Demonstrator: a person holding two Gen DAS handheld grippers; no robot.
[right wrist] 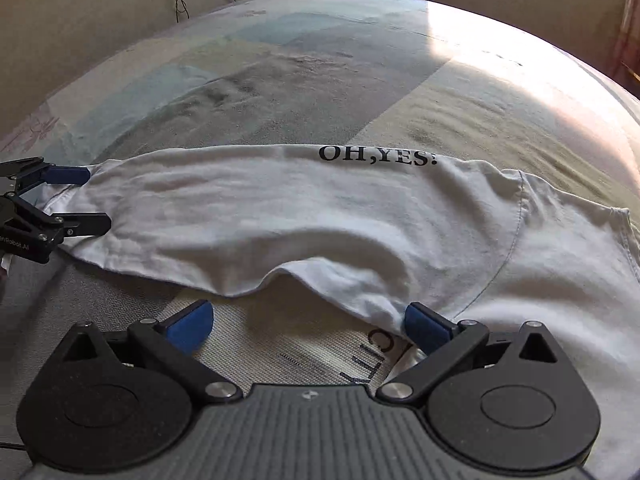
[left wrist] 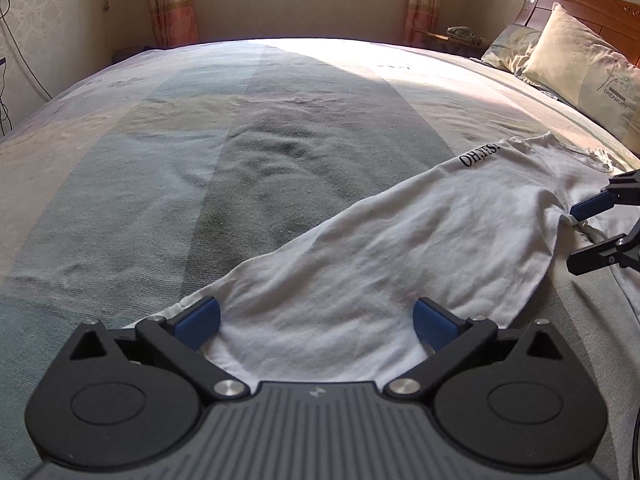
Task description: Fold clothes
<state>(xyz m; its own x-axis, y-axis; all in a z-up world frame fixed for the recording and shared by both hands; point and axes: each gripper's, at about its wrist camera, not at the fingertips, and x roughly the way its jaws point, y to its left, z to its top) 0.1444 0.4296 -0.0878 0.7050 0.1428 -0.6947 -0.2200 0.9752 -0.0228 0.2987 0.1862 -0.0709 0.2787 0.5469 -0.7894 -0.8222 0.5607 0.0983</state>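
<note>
The white T-shirt (right wrist: 280,216) lay across the near side of the bed (left wrist: 240,140), already doubled lengthwise into a long band, with its black "OH,YES!" print (right wrist: 376,157) sitting right on the far folded edge. One sleeve (right wrist: 568,248) spread out flat at the collar end, not yet tucked in, which I took to be the reason the right gripper (right wrist: 308,324) hung over that side. Its blue pads stood wide apart, one over bare bedcover, the other just at the cloth's loose front edge, and it held nothing. The left gripper (left wrist: 316,316) waited at the hem end, jaws spread as wide as they looked able to go, the shirt's end lying between the pads but not pinched. That placement made sense to me: one claw at each end, so the band could be taken up evenly. The front edge bulged up in a soft hump (right wrist: 296,276), so I judged it needed smoothing. Two pillows (left wrist: 576,60) rested at the wooden headboard (left wrist: 592,4), well apart from the shirt.
</note>
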